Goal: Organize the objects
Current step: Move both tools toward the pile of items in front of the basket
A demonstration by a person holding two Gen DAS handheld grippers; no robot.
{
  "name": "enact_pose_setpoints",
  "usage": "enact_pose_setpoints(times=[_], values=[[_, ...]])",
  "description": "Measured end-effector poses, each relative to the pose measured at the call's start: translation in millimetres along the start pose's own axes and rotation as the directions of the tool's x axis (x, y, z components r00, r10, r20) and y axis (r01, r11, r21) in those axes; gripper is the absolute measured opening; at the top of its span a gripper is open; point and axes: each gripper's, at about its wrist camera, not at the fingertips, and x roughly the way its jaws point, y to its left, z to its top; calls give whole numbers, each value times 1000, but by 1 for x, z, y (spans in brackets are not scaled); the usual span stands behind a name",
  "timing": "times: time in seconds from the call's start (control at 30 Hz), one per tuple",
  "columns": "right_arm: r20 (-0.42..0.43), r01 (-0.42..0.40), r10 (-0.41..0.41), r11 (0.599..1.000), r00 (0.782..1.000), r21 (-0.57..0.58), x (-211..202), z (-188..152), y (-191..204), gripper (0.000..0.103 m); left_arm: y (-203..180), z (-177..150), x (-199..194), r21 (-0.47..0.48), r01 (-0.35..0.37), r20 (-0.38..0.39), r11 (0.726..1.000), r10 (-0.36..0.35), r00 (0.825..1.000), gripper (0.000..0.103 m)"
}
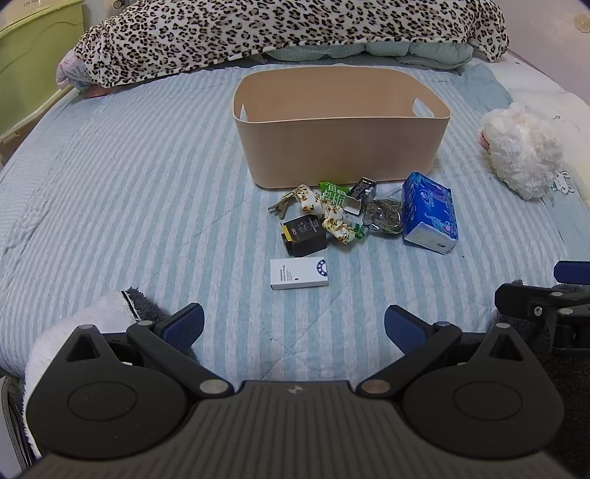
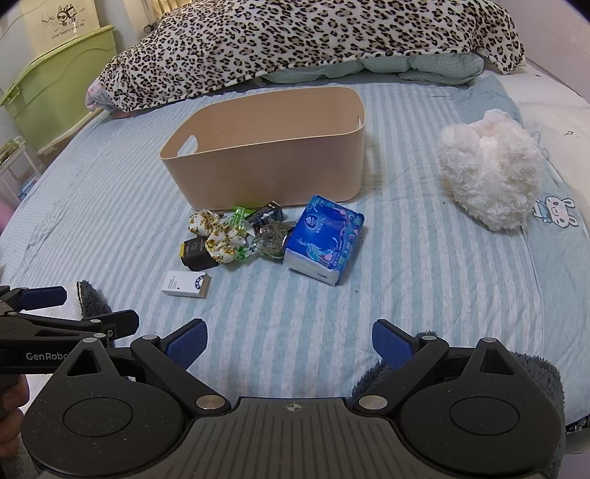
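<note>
A beige bin [image 1: 343, 147] [image 2: 265, 173] stands on the striped bed, open side up. In front of it lie a white box [image 1: 298, 273] [image 2: 186, 283], a black box [image 1: 304, 235] [image 2: 197, 252], a floral scrunchie [image 1: 328, 215] [image 2: 217, 232], keys [image 1: 282, 206], a green packet [image 1: 333, 193], a small dark box [image 1: 361, 195], a bag of dried herbs [image 1: 383, 217] [image 2: 273, 239] and a blue tissue pack [image 1: 429, 213] [image 2: 324, 239]. My left gripper [image 1: 294, 326] is open and empty, short of the white box. My right gripper [image 2: 289, 342] is open and empty, short of the tissue pack.
A fluffy white plush [image 1: 523, 151] [image 2: 490, 173] lies at the right. A leopard blanket [image 1: 287, 33] [image 2: 313, 40] covers the far end of the bed. A green cabinet [image 2: 59, 84] stands at the left. Grey and white fleece [image 1: 110, 313] lies by the near edge.
</note>
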Motion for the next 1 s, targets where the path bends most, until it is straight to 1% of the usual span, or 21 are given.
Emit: enact_pose_setpoints(times=[0.43,0.6,0.9,1.0], values=[[-15,-6,6,1000,1000,1,6,3,-3,97,-3,4,8,17,-14,-2,1000,14,1000,103],[-19,-12,13,1000,1000,10,12,8,-7,97,-2,6,19,12,-17,-25,1000,17,1000,103],[-27,-21,23,998,999,52,31,15,-17,98,-1,11,46,-7,-2,-61,1000,2,998,103],[-29,-20,22,998,999,63,40,19,-21,98,-1,14,58,-13,-18,-80,1000,17,997,103]])
